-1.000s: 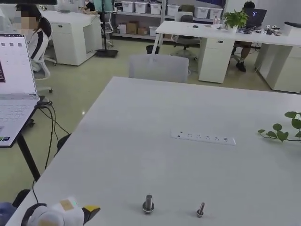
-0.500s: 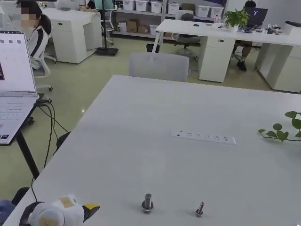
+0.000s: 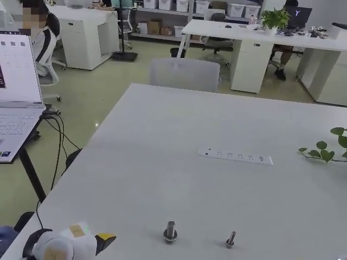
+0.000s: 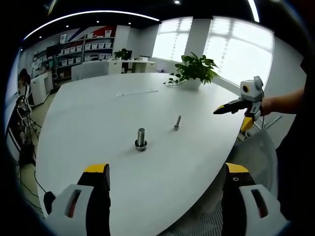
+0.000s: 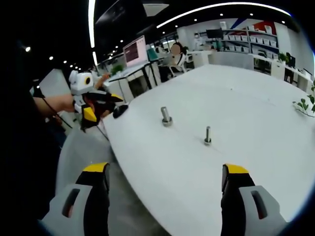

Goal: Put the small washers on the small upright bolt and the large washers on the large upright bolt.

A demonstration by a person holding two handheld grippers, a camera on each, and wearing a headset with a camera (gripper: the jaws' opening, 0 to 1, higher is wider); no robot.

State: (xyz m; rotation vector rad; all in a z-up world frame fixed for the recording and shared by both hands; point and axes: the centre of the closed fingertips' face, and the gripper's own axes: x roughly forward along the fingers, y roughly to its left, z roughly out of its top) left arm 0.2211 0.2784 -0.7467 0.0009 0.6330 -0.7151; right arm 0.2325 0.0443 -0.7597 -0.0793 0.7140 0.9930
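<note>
Two bolts stand upright near the front edge of the white table [image 3: 162, 162]. The large bolt [image 3: 171, 231] has a wider ring around its base, and the small bolt [image 3: 231, 239] stands to its right. My left gripper [image 3: 106, 239] is at the table's lower left corner, well left of the large bolt. In the left gripper view its jaws [image 4: 166, 169] stand wide open and empty, facing the large bolt [image 4: 141, 139] and small bolt [image 4: 176, 123]. My right gripper [image 5: 166, 169] is open and empty off the table's edge, with the large bolt [image 5: 166, 117] and small bolt [image 5: 207, 135] ahead.
A white power strip [image 3: 235, 157] lies mid-table. Plant leaves [image 3: 325, 149] reach in at the right edge. A grey chair [image 3: 184, 74] stands at the far side, and a laptop [image 3: 16, 92] on a stand with cables is left of the table.
The head view has shifted slightly. The bolts stay where they were, and the left gripper has sunk a little toward the bottom of the view.
</note>
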